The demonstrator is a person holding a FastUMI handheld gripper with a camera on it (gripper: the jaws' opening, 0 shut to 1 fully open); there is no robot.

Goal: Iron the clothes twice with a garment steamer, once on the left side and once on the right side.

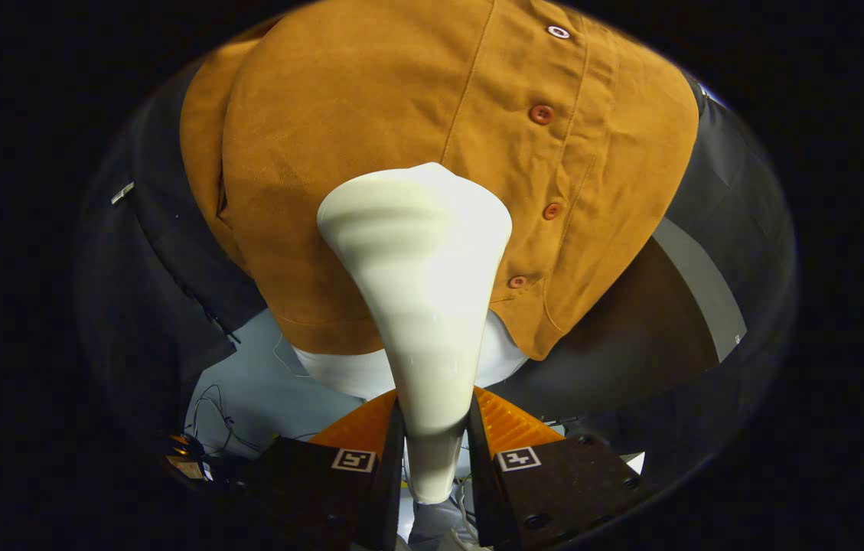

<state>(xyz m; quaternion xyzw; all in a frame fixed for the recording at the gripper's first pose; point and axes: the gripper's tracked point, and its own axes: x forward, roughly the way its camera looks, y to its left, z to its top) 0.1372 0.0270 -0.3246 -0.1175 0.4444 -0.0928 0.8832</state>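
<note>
We see the garment steamer (420,306), a glossy cream-white head that narrows from a broad, rounded top down to a slim handle. The handle sits between the fingers of the gripper (435,451), and both press on it from either side. The wide end rests against the shirt (370,122), on the panel just beside the button strip. The shirt is mustard-brown (a soft, suede-like cloth), hanging buttoned up, with reddish buttons (541,114) running down its front. A white hem (347,371) shows below its lower edge.
</note>
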